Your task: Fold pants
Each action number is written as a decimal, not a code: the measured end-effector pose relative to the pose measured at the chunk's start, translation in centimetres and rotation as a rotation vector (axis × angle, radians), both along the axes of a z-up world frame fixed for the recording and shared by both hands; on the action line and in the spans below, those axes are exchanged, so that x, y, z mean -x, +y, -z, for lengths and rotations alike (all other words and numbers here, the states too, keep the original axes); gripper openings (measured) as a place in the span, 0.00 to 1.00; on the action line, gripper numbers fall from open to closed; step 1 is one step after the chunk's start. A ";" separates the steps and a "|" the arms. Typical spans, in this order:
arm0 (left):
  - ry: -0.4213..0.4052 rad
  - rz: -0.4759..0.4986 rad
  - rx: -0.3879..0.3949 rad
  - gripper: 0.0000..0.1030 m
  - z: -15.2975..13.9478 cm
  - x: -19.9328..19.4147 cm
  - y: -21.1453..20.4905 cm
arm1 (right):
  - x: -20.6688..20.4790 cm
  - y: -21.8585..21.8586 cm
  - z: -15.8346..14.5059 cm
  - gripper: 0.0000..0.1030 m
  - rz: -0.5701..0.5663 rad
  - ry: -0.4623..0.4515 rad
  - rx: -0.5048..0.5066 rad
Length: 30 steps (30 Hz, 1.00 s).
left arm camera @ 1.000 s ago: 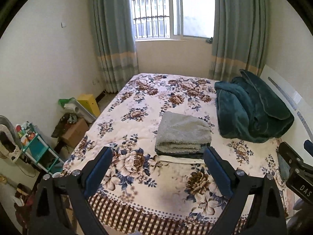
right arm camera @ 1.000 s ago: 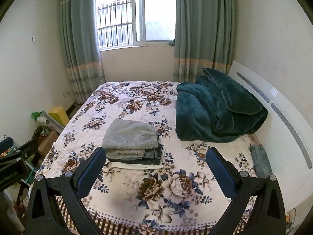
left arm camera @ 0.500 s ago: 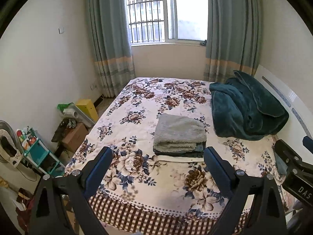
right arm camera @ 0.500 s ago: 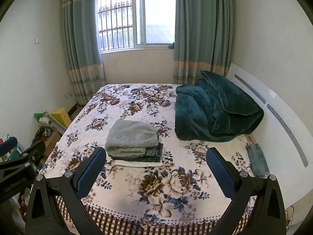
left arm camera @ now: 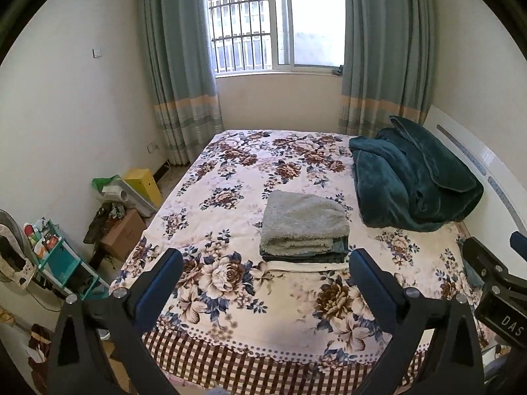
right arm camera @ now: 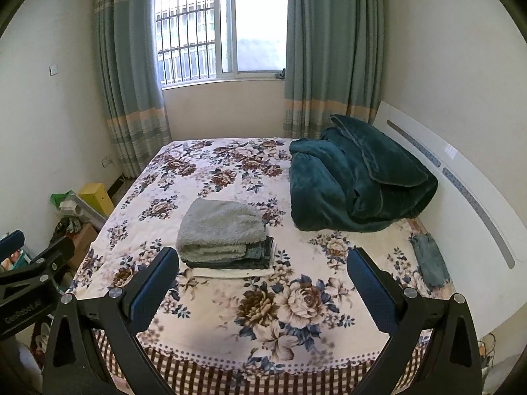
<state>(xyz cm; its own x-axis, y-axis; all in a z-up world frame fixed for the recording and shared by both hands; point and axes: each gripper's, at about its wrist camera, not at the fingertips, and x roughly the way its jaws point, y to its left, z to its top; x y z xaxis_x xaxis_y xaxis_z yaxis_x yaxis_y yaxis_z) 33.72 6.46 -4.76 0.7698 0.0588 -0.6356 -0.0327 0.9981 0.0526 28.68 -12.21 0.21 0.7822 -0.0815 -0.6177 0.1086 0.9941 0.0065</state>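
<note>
A folded stack of clothes lies in the middle of the floral bed [left arm camera: 250, 177] [right arm camera: 296, 302]. Grey fleece pants [left arm camera: 304, 222] [right arm camera: 221, 227] sit folded on top, over darker folded pieces [left arm camera: 316, 256] [right arm camera: 253, 258] and a white one at the bottom. My left gripper [left arm camera: 265, 276] is open and empty, held back above the bed's foot edge. My right gripper [right arm camera: 263, 278] is open and empty, also held back from the stack. Each gripper shows at the edge of the other's view.
A rumpled teal blanket [left arm camera: 415, 177] [right arm camera: 355, 177] lies at the right by the white headboard [right arm camera: 461, 177]. A small teal cloth [right arm camera: 428, 260] lies near the right edge. Boxes, a yellow bin [left arm camera: 141, 184] and a teal shelf [left arm camera: 62, 263] crowd the floor at the left.
Both grippers have pulled back and risen away from the bed; the folded stack looks smaller and farther. The stack has not moved.
</note>
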 end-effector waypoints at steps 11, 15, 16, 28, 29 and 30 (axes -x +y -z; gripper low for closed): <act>0.002 0.000 0.000 1.00 -0.1 -0.4 0.5 | 0.2 0.9 0.2 1.00 -0.004 0.011 -0.006; 0.004 0.003 0.000 1.00 0.0 -0.2 0.4 | 0.3 1.0 0.2 1.00 -0.003 0.017 -0.008; 0.004 0.001 0.000 1.00 0.0 -0.1 0.4 | 0.2 1.1 0.2 1.00 -0.005 0.019 -0.008; 0.005 0.001 0.008 1.00 0.2 0.1 0.5 | 0.2 1.2 0.1 1.00 -0.007 0.021 -0.010; 0.004 0.003 0.009 1.00 0.2 0.1 0.5 | 0.1 1.2 0.1 1.00 -0.007 0.020 -0.009; 0.004 0.006 0.012 1.00 0.2 0.1 0.4 | 0.1 1.2 0.1 1.00 -0.008 0.020 -0.007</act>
